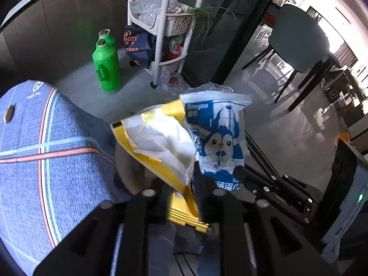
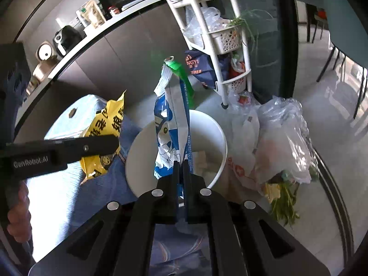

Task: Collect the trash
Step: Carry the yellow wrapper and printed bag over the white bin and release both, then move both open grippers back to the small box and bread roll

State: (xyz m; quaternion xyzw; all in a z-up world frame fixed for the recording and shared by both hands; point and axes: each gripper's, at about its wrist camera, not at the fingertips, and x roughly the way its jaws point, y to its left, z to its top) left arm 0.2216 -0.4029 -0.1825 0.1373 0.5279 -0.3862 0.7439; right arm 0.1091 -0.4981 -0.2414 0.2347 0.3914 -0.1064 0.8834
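Right tool [image 2: 181, 179] pinches the blue-and-white penguin-printed wipes wrapper [image 2: 171, 124] above the white round bin [image 2: 220, 138], ready for disposal, while left tool [image 1: 184, 197] pinches the crumpled yellow foil wrapper [image 1: 158, 147].

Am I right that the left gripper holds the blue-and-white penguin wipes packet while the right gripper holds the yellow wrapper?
Not quite, they are swapped: the right wrist view shows the right gripper clamping the penguin wipes packet, while the left gripper holds the yellow wrapper.
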